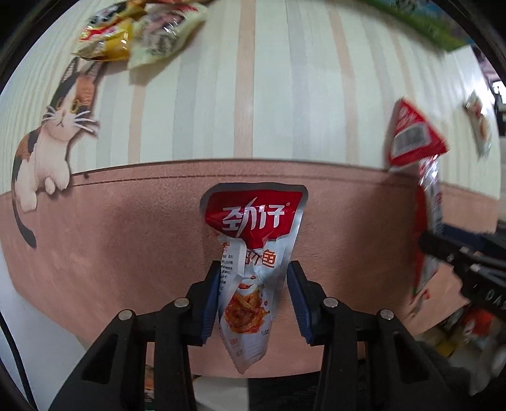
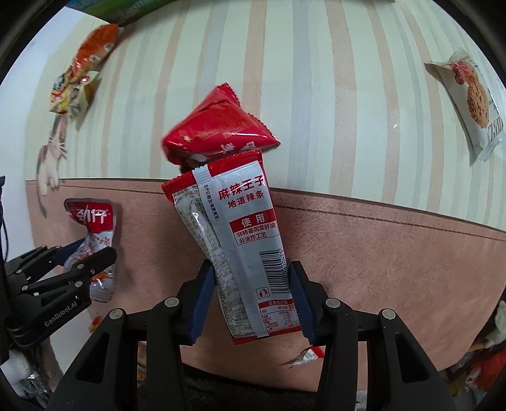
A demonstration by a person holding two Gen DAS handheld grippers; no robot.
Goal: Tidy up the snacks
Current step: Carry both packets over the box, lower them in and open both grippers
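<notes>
My left gripper is shut on a red and silver fish snack packet, held above the pink band of the table mat. It also shows in the right wrist view at the left. My right gripper is shut on a red and grey spicy strip packet, held upright over the mat. A red triangular packet sits right behind its top edge; whether it lies on the mat or is held I cannot tell. In the left wrist view the right gripper holds the packets at the right.
A pile of yellow, white and orange snack packets lies at the far left by a printed cat. A white cookie packet lies at the far right. A green item lies at the mat's far edge. More wrappers lie below the near edge.
</notes>
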